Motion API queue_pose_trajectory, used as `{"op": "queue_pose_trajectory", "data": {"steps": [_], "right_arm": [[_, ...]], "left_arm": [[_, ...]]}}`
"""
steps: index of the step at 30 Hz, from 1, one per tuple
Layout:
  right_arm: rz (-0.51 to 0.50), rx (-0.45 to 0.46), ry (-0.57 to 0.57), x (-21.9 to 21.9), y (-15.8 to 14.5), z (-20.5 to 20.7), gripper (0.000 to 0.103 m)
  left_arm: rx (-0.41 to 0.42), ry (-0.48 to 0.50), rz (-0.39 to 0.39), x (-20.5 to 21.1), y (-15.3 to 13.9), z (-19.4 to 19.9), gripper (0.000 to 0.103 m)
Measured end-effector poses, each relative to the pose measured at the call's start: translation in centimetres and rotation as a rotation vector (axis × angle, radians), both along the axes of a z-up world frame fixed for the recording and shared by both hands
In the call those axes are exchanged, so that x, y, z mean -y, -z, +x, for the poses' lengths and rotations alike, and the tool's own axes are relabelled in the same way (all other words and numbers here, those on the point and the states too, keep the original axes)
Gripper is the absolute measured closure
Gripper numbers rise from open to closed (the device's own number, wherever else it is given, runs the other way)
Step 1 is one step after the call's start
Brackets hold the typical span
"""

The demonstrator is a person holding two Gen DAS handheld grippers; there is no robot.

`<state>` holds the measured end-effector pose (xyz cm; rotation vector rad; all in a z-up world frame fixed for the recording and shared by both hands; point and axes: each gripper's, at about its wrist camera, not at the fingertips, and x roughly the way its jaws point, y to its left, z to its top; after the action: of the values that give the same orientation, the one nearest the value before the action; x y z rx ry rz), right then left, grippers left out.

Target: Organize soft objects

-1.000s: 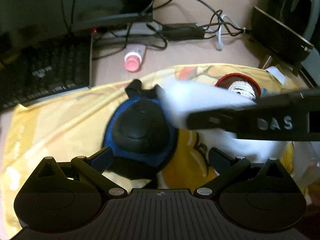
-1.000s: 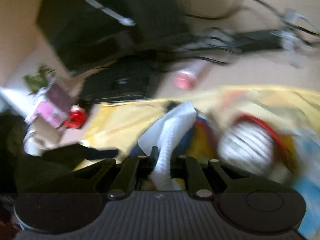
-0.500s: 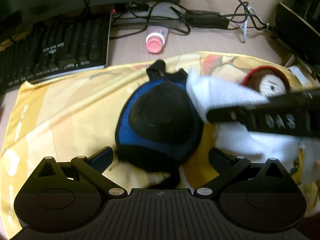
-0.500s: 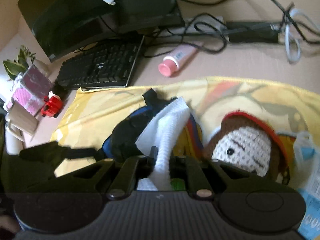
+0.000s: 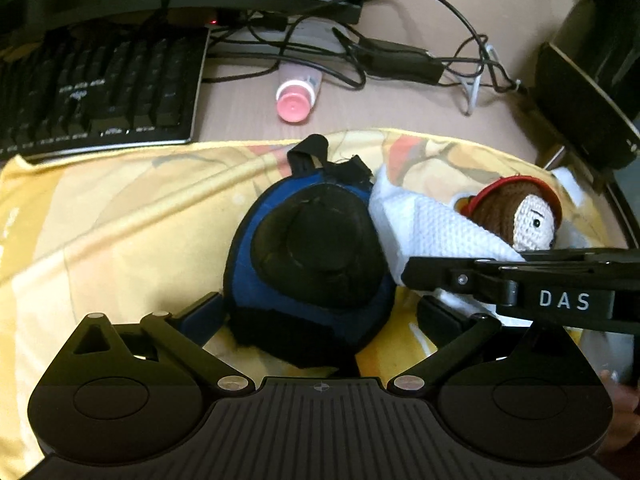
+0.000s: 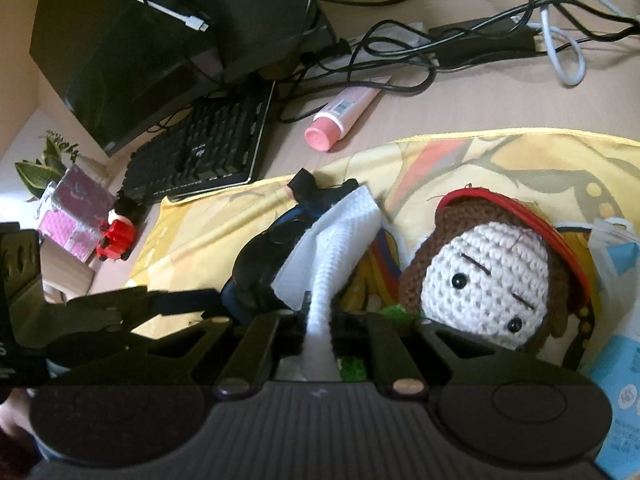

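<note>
Leftmost, a black keyboard [image 5: 96,92] is seen on the desk, its near edge touching the yellow printed cloth [image 5: 120,216] that is spread across the desk. Just beyond the cloth's far edge a pink-capped tube [image 5: 294,98] is laid on its side among black cables [image 5: 400,60]. At the middle of the cloth a blue and black padded object [image 5: 312,256] is found, and the left gripper [image 5: 320,312] is held spread wide on either side of its near end, with nothing pinched between the fingers. Beside the padded object, touching its right edge, a white knitted cloth [image 6: 332,248] is draped, and it is clamped tight in the fully closed right gripper [image 6: 318,320], the fabric being squeezed into a narrow strip between the pads. Further right a crocheted doll head [image 6: 484,284] with brown hair and a red rim is lying on the yellow cloth. At the far right edge a blue and white packet [image 6: 616,360] is partly seen.
</note>
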<state>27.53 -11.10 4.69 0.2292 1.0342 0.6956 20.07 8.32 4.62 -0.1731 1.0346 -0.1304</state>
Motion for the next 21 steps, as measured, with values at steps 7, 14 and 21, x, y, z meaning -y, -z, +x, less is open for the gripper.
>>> {"op": "queue_pose_trajectory", "data": {"steps": [7, 14, 21], "right_arm": [[0.059, -0.005, 0.032, 1.0, 0.0, -0.1, 0.099], [0.014, 0.020, 0.106, 1.9, -0.4, 0.1, 0.099], [0.017, 0.079, 0.158, 3.4, -2.0, -1.2, 0.097]], "left_arm": [[0.018, 0.034, -0.080, 0.0, -0.7, 0.0, 0.000], [0.128, -0.044, -0.132, -2.6, -3.8, 2.1, 0.000], [0.098, -0.099, -0.129, 0.0, -4.0, 9.2, 0.000]]}}
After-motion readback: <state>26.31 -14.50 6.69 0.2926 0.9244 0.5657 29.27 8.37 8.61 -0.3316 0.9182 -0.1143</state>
